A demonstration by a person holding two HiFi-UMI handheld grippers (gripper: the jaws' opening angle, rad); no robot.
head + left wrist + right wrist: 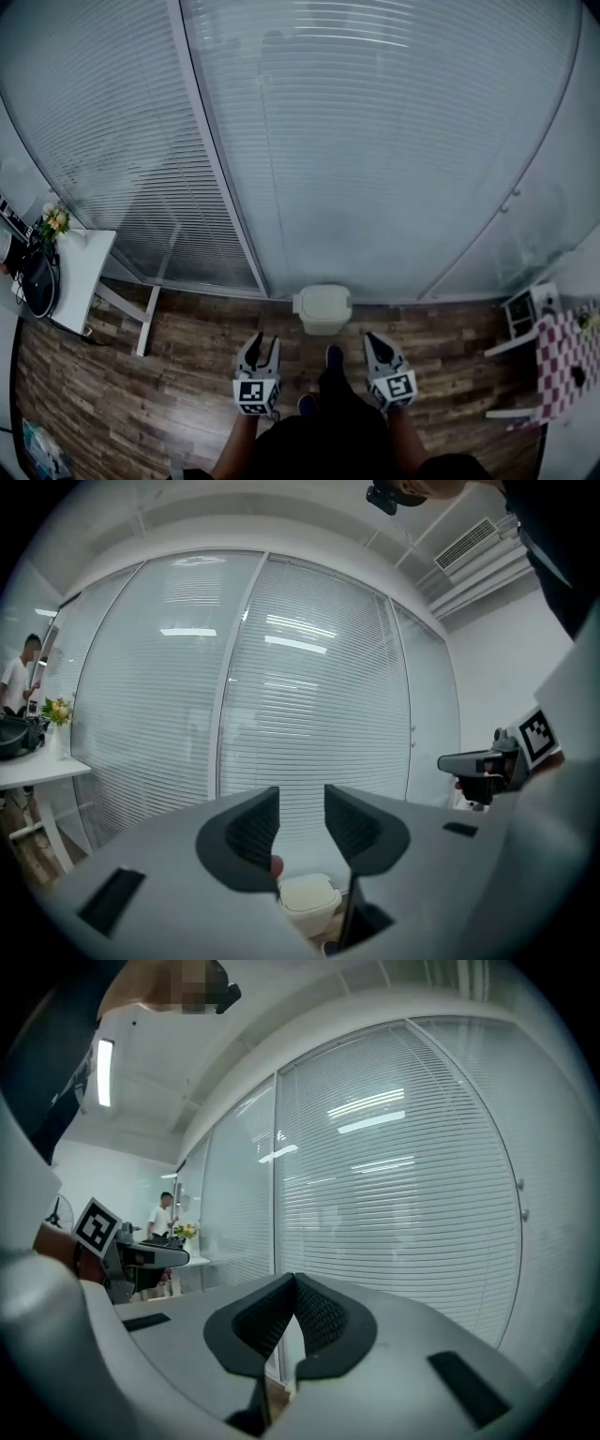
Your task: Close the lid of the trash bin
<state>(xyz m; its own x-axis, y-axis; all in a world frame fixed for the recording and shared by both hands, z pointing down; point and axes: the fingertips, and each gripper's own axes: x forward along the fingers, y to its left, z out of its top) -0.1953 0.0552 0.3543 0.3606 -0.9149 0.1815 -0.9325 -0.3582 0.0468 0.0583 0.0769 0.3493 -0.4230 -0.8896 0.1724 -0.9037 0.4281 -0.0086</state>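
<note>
A small cream trash bin stands on the wood floor against the glass wall, and its lid lies flat on top. In the left gripper view the trash bin shows low between the jaws, some way off. My left gripper hovers short of the bin on its left, open with nothing between its fingers. On the bin's right, equally far back, my right gripper is held up. Its tips meet and hold nothing. Neither gripper touches the bin.
A glass wall with blinds runs behind the bin. At the left stands a white table with flowers and a dark bag. A checkered cloth and a white shelf are at the right. A person stands far off.
</note>
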